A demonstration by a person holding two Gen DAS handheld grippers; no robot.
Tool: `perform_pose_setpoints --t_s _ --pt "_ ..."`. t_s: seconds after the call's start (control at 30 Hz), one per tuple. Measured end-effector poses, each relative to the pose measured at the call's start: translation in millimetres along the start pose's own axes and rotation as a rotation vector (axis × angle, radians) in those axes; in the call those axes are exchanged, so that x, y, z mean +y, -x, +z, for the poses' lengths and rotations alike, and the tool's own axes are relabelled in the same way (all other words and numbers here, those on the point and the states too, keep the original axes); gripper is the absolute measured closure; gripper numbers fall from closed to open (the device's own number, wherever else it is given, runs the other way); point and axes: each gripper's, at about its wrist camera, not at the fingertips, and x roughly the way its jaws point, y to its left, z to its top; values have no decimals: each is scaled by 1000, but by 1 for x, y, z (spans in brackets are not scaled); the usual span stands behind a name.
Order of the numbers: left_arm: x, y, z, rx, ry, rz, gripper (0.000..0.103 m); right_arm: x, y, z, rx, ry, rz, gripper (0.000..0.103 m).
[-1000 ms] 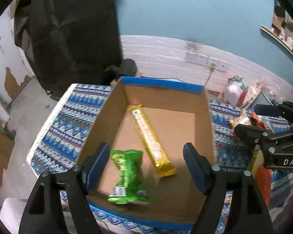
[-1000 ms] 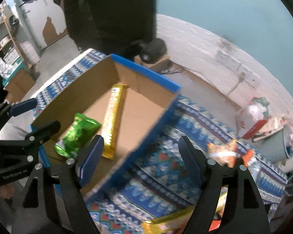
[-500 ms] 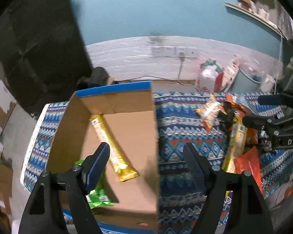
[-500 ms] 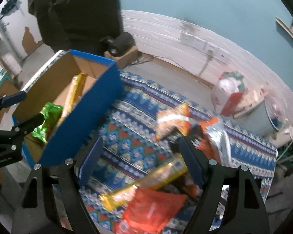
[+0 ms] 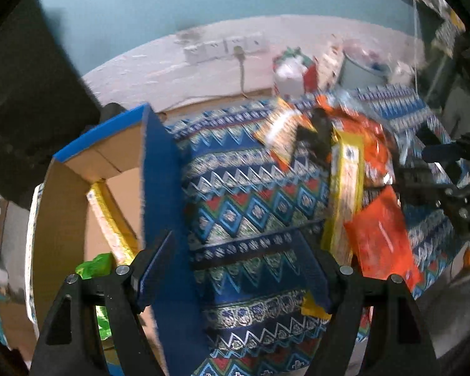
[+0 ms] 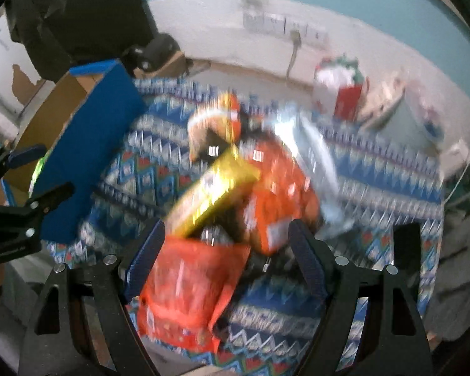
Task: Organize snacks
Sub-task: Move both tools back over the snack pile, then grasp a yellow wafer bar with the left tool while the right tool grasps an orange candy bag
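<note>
Snack pile [image 6: 235, 194]: orange and gold packets heaped on patterned surface [image 5: 250, 194], right of cardboard box [image 5: 78, 188]. Left gripper [image 5: 235, 269] and right gripper [image 6: 225, 257]: jaws wide, empty.

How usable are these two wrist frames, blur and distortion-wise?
Right wrist view: heavy motion blur smears the snack pile and patterned cloth; print unreadable. Left wrist view: milder blur, cardboard box edges clear. Both: strong fisheye bending, dark vignetted corners.
</note>
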Motion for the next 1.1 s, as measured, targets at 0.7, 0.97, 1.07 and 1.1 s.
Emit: perform_pose_setpoints --t_s 0.7,0.97,1.07,1.1 --pt "-25 -44 -34 145 -80 -34 24 32 -70 -59 214 -84 27 20" --pt "-29 -49 -26 161 -62 -64 24 27 -86 -54 206 -91 23 41" --pt "-34 -51 -18 159 -53 -82 24 19 -81 -58 188 -90 41 59" --pt "-35 -51 -16 159 -49 -89 24 16 -78 -59 180 -91 50 64"
